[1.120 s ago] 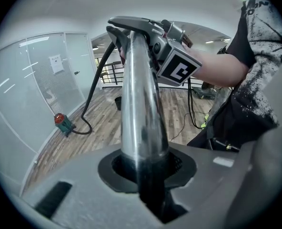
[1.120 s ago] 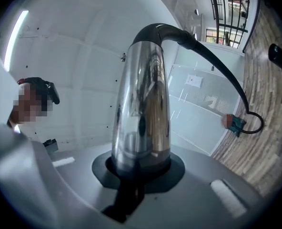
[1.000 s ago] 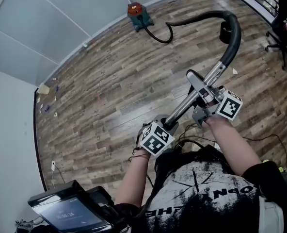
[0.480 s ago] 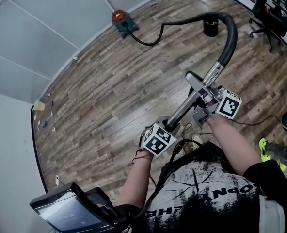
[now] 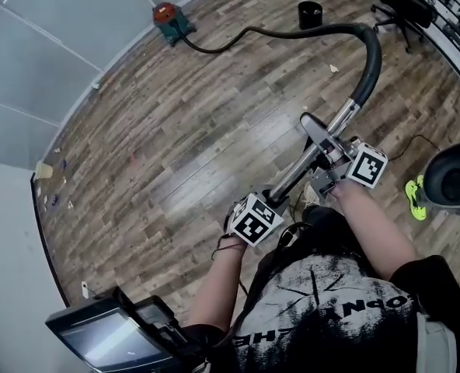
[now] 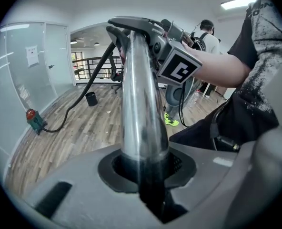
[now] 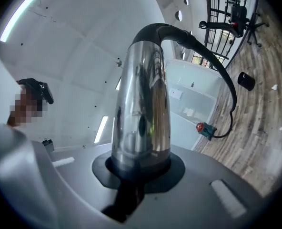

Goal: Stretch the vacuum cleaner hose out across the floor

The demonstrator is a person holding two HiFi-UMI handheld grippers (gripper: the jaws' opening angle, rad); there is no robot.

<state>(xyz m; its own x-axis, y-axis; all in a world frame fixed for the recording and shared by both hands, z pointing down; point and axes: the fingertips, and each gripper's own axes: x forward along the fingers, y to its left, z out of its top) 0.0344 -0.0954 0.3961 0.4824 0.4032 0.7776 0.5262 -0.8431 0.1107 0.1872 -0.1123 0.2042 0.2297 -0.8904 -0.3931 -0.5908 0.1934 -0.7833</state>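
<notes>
Left tool (image 5: pixel 265 204) and right tool (image 5: pixel 332 168) clamp the stiff, likely slippery chrome wand (image 5: pixel 300 169), a sound hold; its limp black hose (image 5: pixel 292 31) arcs down across the wood-plank floor (image 5: pixel 175 130) to the red-topped vacuum canister (image 5: pixel 168 15).

Black vacuum hose (image 5: pixel 292 31) arcing over wood floor, chrome wand (image 5: pixel 311 158) tilted upward

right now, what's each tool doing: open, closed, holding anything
left tool: closed on the metal vacuum wand, at its lower end
right tool: closed on the same wand, higher up
</notes>
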